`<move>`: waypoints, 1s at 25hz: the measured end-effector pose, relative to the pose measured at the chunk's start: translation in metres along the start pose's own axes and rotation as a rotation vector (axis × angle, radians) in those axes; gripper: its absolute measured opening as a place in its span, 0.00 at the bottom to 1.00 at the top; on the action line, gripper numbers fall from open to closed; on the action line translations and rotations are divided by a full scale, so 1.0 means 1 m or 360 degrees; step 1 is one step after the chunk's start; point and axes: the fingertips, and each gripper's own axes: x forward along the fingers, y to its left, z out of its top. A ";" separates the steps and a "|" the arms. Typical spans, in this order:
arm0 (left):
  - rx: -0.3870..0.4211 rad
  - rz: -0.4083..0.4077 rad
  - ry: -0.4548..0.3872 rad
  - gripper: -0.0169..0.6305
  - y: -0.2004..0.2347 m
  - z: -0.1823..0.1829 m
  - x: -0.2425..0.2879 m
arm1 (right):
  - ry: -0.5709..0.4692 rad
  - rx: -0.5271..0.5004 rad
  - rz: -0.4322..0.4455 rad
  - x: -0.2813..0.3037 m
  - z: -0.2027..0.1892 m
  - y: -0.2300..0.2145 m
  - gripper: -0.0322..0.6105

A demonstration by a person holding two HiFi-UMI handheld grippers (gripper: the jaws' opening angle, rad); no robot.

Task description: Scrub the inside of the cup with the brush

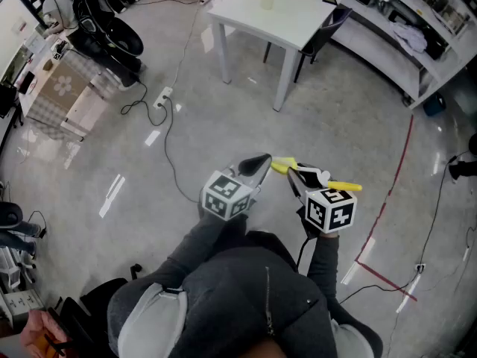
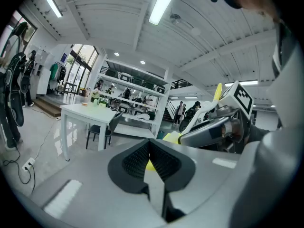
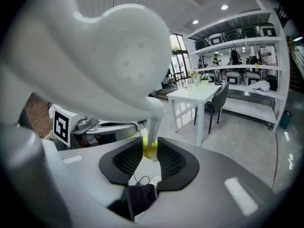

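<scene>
Brush (image 1: 341, 186): clamped in my right claw (image 1: 296, 177). Left claw (image 1: 259, 162) clenched, empty. Cup: none in view. Scrubbing unstarted, I judge; next move needs a cup gripped.

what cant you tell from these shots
- Cup: none can be picked out; the items on the white table in the head view are too small to name.
- Brush bristles: in the right gripper view its white body sits against the lens, blurred and cut off by the frame edge.
- Left hand-held gripper: in the left gripper view its shut pads hide most of a yellow bit beyond them; contact can't be told.
</scene>
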 end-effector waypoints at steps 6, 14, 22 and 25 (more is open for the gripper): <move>-0.0014 0.0023 0.0029 0.04 -0.014 -0.019 -0.012 | -0.0007 0.0005 0.0004 -0.012 -0.018 0.011 0.20; 0.0019 -0.0018 0.0050 0.04 -0.046 -0.033 -0.018 | -0.0117 0.0107 -0.0020 -0.043 -0.032 0.012 0.20; 0.0015 0.0000 0.0057 0.04 -0.060 -0.036 -0.018 | -0.0104 0.0115 0.0023 -0.043 -0.042 0.016 0.19; -0.0011 0.0013 0.0068 0.04 -0.057 -0.036 -0.015 | -0.0103 0.0118 0.0018 -0.038 -0.038 0.011 0.19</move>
